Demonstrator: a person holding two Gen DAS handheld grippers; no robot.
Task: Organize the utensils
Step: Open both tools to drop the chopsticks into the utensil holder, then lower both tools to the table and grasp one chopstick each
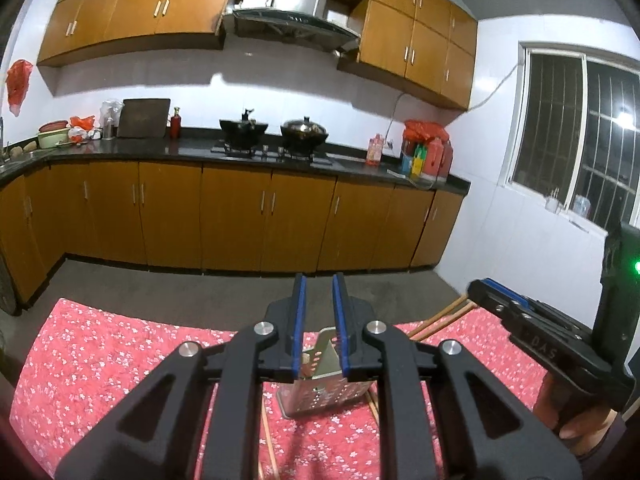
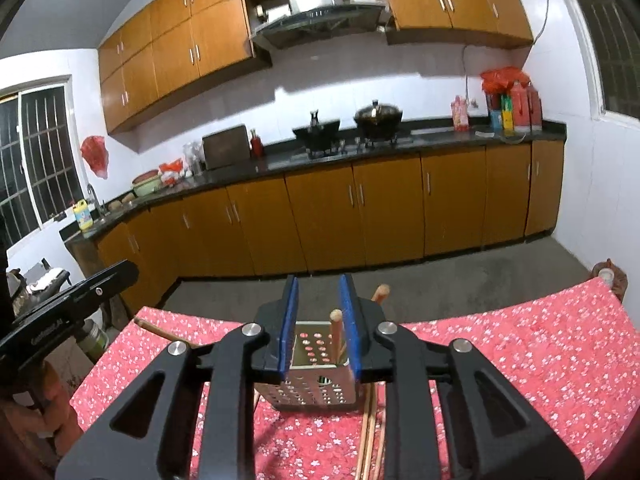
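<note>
A perforated steel utensil holder (image 1: 326, 392) stands on the red floral tablecloth (image 1: 120, 360). My left gripper (image 1: 319, 286) is open above it, holding nothing. In the right wrist view the holder (image 2: 316, 388) has one wooden chopstick (image 2: 337, 334) standing in it. My right gripper (image 2: 319, 286) is open over the holder, with the chopstick between the blue pads but not pinched. Loose chopsticks lie on the cloth at the holder's right (image 2: 370, 428), at the far left (image 2: 156, 330) and under the left gripper (image 1: 270, 444). The right gripper's body shows at the right of the left wrist view.
The table's far edge (image 2: 520, 304) drops to a grey floor. Brown kitchen cabinets and a dark counter (image 1: 200, 148) with two pots stand beyond. A green jar (image 2: 94, 338) sits off the table's left corner.
</note>
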